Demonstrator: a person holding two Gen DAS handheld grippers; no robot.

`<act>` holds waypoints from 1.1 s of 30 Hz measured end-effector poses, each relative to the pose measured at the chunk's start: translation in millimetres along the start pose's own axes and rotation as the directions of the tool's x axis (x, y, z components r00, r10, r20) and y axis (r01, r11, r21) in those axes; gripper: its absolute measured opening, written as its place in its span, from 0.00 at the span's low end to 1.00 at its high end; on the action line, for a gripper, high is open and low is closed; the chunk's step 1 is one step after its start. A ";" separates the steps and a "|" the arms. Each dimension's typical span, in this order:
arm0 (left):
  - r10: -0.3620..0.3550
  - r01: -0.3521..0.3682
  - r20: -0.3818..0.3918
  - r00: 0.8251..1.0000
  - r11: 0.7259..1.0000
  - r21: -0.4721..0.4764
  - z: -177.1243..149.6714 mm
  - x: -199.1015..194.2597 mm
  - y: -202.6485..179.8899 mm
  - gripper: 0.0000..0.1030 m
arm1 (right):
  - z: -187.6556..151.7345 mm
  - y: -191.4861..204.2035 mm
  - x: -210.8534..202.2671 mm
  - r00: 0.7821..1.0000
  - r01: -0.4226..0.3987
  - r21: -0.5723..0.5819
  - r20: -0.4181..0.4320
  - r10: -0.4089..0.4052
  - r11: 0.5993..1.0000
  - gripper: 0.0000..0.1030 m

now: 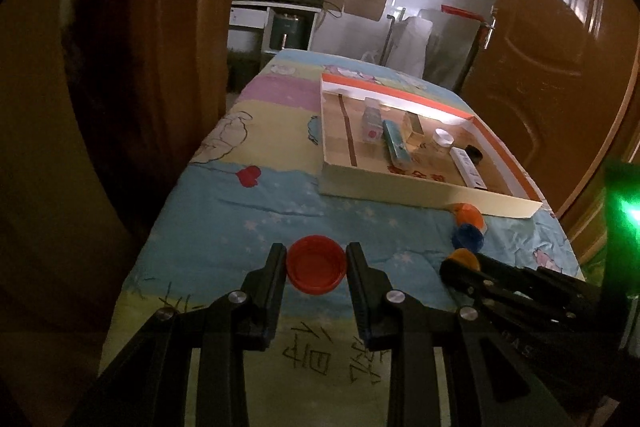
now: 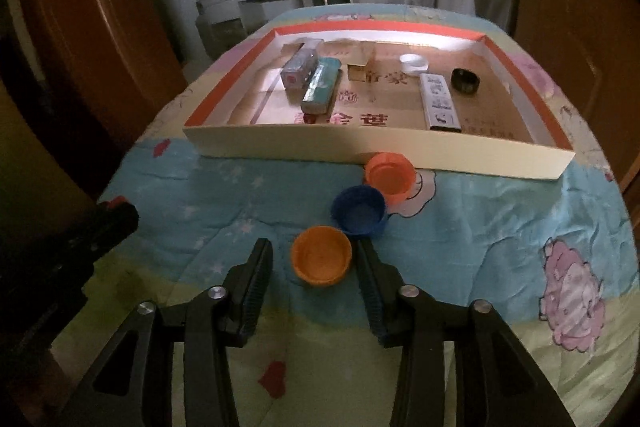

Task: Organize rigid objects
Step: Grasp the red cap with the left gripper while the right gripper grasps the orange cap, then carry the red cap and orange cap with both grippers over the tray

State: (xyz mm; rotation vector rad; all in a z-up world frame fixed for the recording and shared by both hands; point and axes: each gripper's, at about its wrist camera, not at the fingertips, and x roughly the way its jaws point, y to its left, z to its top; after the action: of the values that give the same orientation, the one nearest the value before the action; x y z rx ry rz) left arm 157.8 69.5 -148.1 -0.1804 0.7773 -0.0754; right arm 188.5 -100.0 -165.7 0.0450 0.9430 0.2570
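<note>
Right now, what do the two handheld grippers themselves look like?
Both the left gripper and right gripper are matte black, with angular linkage arms, round silver pivot bolts and ribbed finger pads. The right one's body carries a glowing green light. No hands or sleeves show.

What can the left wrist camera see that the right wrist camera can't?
Only the left wrist view shows the whole red cap, pinched in the left gripper, and a door handle.

Only the right wrist view looks into the near orange cap, which sits between the fingers of the right gripper with a gap on one side.

Both views show the tray, the teal box in it, and the blue cap on the cloth.
</note>
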 end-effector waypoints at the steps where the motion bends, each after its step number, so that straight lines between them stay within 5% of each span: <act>1: -0.004 0.004 -0.001 1.000 1.000 -0.001 -0.3 -0.2 -0.4 0.30 | -0.2 0.4 0.0 1.000 0.006 -0.004 -0.001 -0.006 1.000 0.30; 13: -0.053 0.053 0.003 0.999 0.998 0.022 5.5 -1.9 -18.5 0.30 | -5.0 -21.3 -30.0 0.999 -0.041 0.048 0.027 0.040 0.998 0.30; 33: -0.162 0.157 0.032 0.986 0.980 0.122 58.7 5.1 -88.0 0.30 | 26.0 -72.4 -65.4 0.991 -0.004 0.125 0.130 -0.013 0.992 0.30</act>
State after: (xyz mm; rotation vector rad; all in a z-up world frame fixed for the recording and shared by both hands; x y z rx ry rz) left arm 202.6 -9.7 -94.0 -0.1305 0.7134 -0.2691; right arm 187.2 -183.8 -109.2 0.1733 0.8282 0.1879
